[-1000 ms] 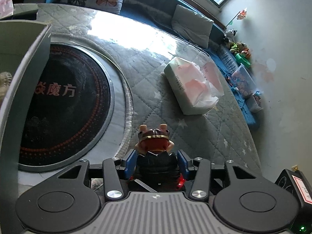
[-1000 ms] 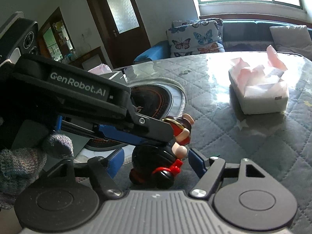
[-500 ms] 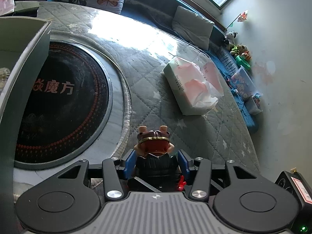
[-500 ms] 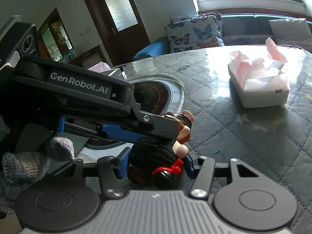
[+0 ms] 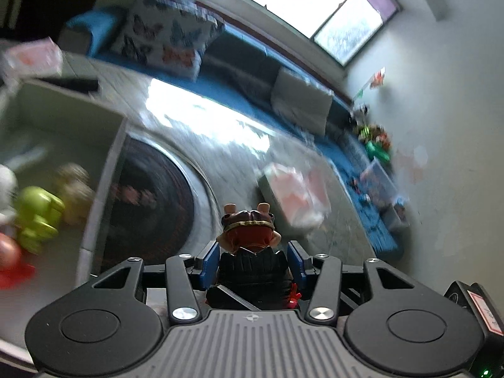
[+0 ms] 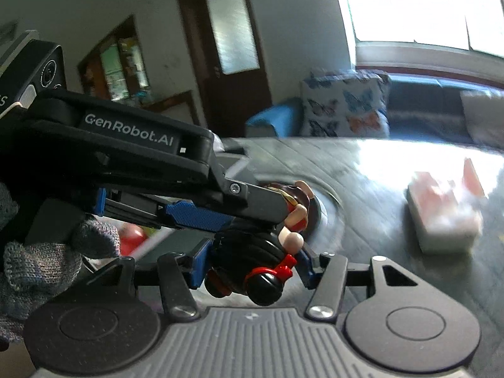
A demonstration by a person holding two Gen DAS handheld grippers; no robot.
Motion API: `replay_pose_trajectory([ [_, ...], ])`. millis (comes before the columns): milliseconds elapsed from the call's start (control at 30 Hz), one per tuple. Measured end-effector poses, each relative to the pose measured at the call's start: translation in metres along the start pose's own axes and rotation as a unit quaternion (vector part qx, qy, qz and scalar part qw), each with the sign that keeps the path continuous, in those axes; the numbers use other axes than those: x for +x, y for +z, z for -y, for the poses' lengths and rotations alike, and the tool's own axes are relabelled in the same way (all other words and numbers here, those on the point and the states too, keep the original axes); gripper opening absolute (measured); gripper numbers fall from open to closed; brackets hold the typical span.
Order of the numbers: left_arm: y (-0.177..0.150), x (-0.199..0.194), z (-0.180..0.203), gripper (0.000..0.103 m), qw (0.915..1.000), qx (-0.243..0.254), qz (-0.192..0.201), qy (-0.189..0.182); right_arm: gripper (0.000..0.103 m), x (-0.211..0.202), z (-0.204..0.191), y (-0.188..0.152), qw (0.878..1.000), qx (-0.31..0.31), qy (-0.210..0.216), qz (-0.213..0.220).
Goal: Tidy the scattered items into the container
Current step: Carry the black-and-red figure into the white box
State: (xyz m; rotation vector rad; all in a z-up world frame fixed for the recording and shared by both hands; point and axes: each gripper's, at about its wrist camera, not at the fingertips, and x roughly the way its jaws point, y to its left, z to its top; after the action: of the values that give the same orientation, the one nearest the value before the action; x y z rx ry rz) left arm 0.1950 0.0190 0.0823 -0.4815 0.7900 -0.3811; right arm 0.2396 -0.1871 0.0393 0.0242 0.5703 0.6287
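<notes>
I read only "GenRobot.AI", white on the left gripper (image 6: 252, 230) housing; the hob (image 5: 148, 201) lettering is too blurred.

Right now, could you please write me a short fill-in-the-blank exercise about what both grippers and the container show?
1. Both grippers are shut on the same toy ____.
2. The green toy lies inside the grey ____.
3. The tissue pack rests on the quilted ____.
4. The hand holding the left gripper wears a knitted ____.

Missing words: figure; container; table; glove
</notes>
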Motion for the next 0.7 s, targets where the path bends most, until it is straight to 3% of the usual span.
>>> replay_pose_trajectory([
  [300, 0.014, -0.069, -0.061, 0.05, 0.9955, -0.046, 0.06, 0.058, 0.056, 0.041, -0.071, 0.031, 0.996, -0.053, 0.077, 0.002],
  [700, 0.02, -0.108, -0.145, 0.05, 0.9843, -0.113, 0.073, 0.114, 0.056, 0.116, -0.139, 0.035, 0.982, -0.064, 0.167, -0.057],
])
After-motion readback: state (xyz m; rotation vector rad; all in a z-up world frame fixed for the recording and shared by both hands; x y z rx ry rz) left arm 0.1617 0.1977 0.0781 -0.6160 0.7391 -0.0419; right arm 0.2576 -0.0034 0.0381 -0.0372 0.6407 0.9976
